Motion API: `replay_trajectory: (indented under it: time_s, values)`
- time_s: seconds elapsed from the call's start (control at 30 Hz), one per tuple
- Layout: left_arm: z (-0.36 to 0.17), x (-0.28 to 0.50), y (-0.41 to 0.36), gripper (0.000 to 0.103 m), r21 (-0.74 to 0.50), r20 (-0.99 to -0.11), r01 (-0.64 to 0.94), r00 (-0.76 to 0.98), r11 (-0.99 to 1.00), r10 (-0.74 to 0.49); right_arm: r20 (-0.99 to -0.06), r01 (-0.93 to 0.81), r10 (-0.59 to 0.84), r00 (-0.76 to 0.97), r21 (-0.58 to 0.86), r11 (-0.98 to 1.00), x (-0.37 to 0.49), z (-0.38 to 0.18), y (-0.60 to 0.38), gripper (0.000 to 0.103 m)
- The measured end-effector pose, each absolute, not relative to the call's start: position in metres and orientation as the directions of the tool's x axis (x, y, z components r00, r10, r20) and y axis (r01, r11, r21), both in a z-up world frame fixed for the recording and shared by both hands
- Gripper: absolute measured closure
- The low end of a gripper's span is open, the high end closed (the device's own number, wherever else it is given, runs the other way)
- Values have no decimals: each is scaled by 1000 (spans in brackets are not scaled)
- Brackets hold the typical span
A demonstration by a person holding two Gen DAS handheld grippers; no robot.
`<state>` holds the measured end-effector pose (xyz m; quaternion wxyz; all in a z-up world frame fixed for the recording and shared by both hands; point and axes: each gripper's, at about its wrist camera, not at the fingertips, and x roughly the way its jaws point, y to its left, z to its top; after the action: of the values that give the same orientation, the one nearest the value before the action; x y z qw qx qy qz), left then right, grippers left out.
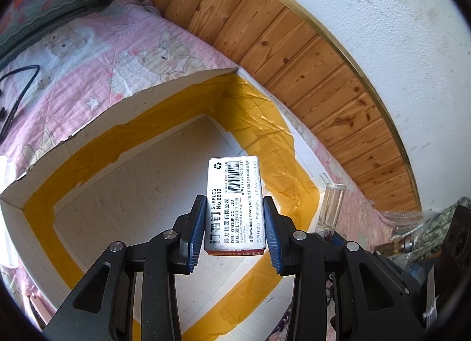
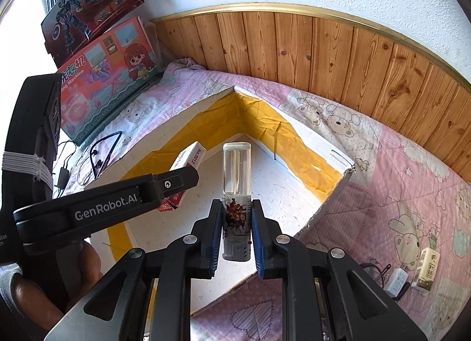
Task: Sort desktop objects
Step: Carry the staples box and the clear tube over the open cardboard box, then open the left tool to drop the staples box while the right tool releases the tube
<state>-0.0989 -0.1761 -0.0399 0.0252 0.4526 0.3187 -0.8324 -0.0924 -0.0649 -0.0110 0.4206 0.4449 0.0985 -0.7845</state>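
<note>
My left gripper (image 1: pixel 235 232) is shut on a small silver staples box (image 1: pixel 235 194) with a barcode and a red end, held above the floor of a white cardboard box (image 1: pixel 126 191) lined with yellow tape. In the right wrist view my right gripper (image 2: pixel 236 233) is shut on a clear lighter (image 2: pixel 237 194) with a printed lower half, standing upright over the same cardboard box (image 2: pixel 279 194). The left gripper (image 2: pixel 164 186) with its staples box (image 2: pixel 188 158) reaches in from the left there. The lighter (image 1: pixel 331 207) also shows at the right in the left wrist view.
The cardboard box lies on a pink bear-print quilt (image 2: pixel 397 194) against a wood-panelled wall (image 2: pixel 294 52). Toy boxes (image 2: pixel 109 76) lean at the back left, with black cables (image 2: pixel 97 155) beside them. A small carton (image 2: pixel 425 270) and a white charger (image 2: pixel 397 280) lie on the right.
</note>
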Motion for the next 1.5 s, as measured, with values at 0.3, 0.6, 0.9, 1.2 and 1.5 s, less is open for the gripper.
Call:
replay_trajectory:
  time_s: [0.3,0.6,0.9,1.2,1.5]
  values:
    - [-63,-110,-190,64,-542,-794,405,-534,-736,291,-821,760,-538,-193,222,-611,-114,-34,-90,83]
    - [-85,-111,-201,64,-548,-821,489,-471,-679,324,-864,778,-483,-140,206,-594,-134,-54,-113,83]
    - [-90,-107,-207,64,-440,-884,571,-412,-693,222,-908,804,-410,-88,178,-568,-155,-70,-133,83]
    - [-94,-103,-212,64,-335,-926,627,-357,-704,123,-940,825,-341,-26,172,-538,-168,-84,-163,83]
    - [-100,-103,-215,63,-330,-933,645,-335,-690,133,-968,861,-247,-47,87,-502,-164,-98,-194,83]
